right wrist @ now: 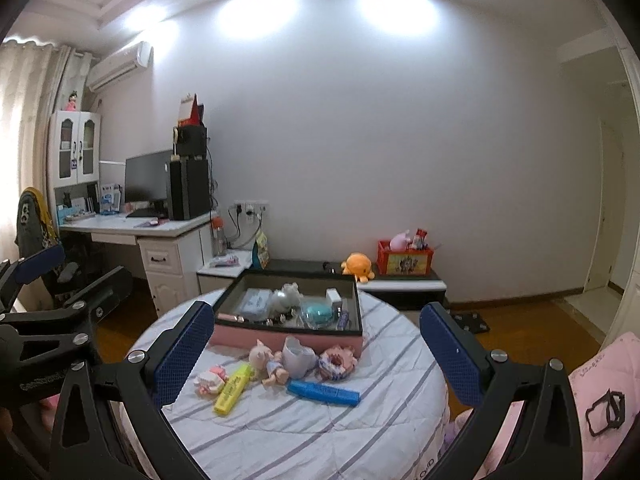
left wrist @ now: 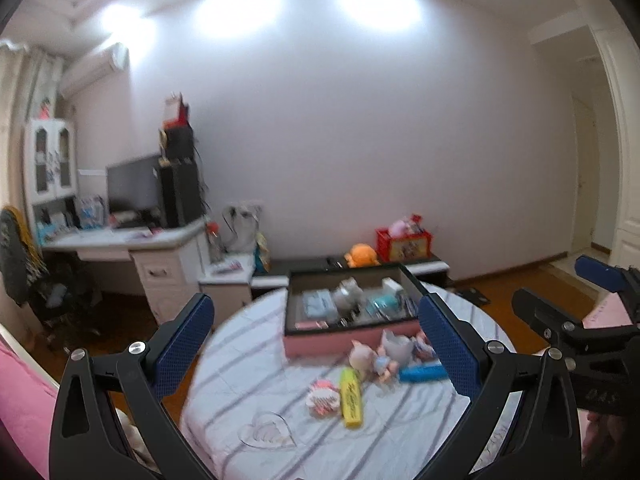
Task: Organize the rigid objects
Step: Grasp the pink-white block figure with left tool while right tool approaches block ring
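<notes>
— While both sets of jaws stand wide apart and grasp nothing, where do they hang?

— The left gripper (left wrist: 316,338) and right gripper (right wrist: 316,350) hover side by side above the near edge of the round table with striped white cloth (right wrist: 280,432), levelled toward its middle.

— And the things?

— A yellow highlighter pen (right wrist: 233,388), small pink-haired doll (right wrist: 267,362) and blue rectangular plastic case (right wrist: 323,393) lie mid-table, just before the pink black-rimmed open box (right wrist: 288,338) at the far edge.
</notes>
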`<state>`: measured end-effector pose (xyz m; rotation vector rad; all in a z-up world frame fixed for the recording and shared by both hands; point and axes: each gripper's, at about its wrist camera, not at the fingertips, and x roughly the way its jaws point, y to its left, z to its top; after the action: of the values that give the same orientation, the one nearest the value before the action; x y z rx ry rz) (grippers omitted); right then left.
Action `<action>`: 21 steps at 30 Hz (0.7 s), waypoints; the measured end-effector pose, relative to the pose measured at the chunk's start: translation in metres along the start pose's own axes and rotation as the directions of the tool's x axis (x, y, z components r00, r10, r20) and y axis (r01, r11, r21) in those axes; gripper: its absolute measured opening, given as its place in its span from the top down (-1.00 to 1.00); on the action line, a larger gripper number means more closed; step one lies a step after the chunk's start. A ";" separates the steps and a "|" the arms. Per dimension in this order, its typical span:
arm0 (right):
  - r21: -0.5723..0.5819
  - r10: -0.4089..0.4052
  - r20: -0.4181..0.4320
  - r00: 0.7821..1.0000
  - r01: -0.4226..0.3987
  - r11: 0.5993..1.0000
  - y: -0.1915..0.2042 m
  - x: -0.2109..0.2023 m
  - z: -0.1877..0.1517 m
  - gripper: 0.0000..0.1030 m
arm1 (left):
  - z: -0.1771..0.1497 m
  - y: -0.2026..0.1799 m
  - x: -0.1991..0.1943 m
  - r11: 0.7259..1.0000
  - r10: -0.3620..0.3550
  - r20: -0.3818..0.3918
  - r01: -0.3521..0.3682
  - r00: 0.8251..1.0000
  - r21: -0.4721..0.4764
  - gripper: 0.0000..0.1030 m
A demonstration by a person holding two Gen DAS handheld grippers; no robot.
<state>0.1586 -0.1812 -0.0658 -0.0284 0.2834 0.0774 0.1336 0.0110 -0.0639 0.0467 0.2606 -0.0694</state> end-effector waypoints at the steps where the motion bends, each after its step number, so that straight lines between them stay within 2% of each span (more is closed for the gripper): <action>1: 0.003 -0.005 -0.016 1.000 0.005 1.000 -0.003 0.005 -0.003 -1.00 | -0.004 0.003 0.007 1.000 -0.010 -0.024 0.010 1.000 -0.008 -1.00; 3: 0.014 -0.012 -0.054 0.998 0.012 1.000 -0.010 0.019 -0.012 -1.00 | -0.016 0.009 0.025 1.000 -0.012 -0.084 0.010 0.996 -0.026 -1.00; 6: 0.024 -0.026 -0.117 0.993 0.029 0.999 -0.021 0.040 -0.027 -1.00 | -0.039 0.017 0.056 0.999 0.027 -0.184 -0.031 0.983 -0.022 -1.00; 10: 0.042 -0.029 -0.216 0.976 0.039 0.998 -0.035 0.072 -0.050 -1.00 | -0.073 0.025 0.098 0.998 0.067 -0.322 -0.068 0.944 0.008 -1.00; 12: 0.048 -0.026 -0.257 0.966 0.040 0.998 -0.040 0.087 -0.061 -1.00 | -0.091 0.027 0.119 0.997 0.076 -0.393 -0.074 0.916 0.019 -1.00; 17: 0.049 -0.011 -0.346 0.938 0.030 0.998 -0.046 0.118 -0.083 -1.00 | -0.121 0.028 0.155 0.997 0.080 -0.494 -0.067 0.866 0.043 -1.00; 21: 0.053 0.001 -0.396 0.918 0.021 0.998 -0.049 0.137 -0.096 -1.00 | -0.134 0.019 0.171 0.997 0.063 -0.528 -0.032 0.847 0.067 -1.00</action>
<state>0.2668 -0.2239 -0.1953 0.0111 0.6920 0.0528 0.2658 0.0268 -0.2366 0.1292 0.8155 -0.0125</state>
